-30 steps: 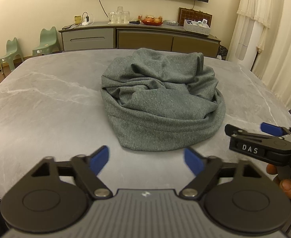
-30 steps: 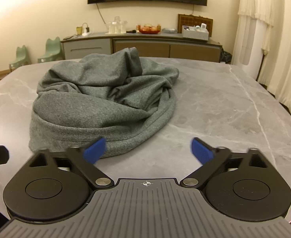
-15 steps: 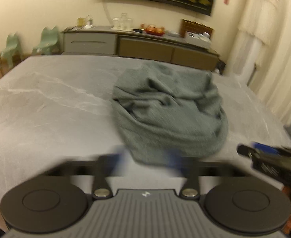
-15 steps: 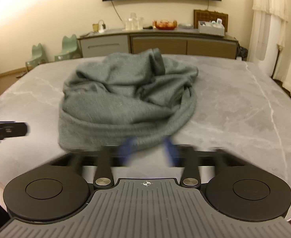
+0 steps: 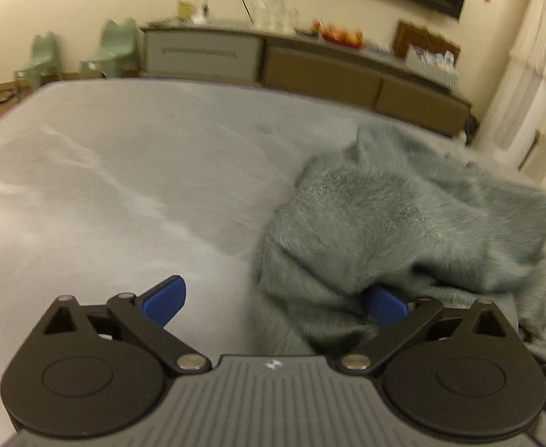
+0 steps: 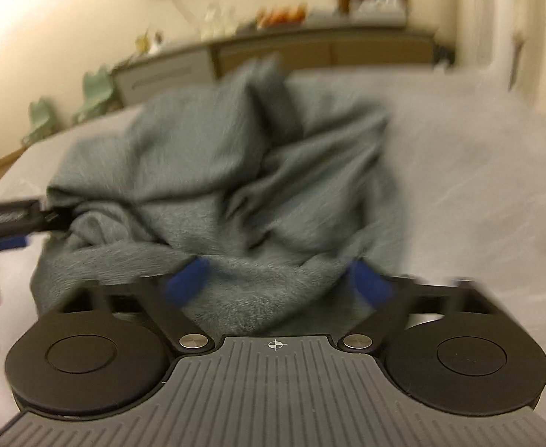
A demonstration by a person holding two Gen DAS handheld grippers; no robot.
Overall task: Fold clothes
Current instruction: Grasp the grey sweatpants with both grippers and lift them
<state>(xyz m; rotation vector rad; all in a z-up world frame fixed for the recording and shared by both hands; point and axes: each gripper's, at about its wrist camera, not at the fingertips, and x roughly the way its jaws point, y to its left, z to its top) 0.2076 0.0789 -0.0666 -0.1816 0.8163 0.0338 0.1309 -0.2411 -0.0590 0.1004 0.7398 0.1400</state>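
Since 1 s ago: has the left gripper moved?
Yes. The left gripper has moved forward to the grey garment, against the fixed sideboard; one blue finger now touches the fabric.

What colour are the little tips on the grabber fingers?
Blue. The left gripper has bright blue fingertips on black arms, clearest in the left wrist view.

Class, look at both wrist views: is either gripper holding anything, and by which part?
Nothing is held. The left gripper and right gripper are both open at the near edge of the crumpled grey garment, neither closed on it.
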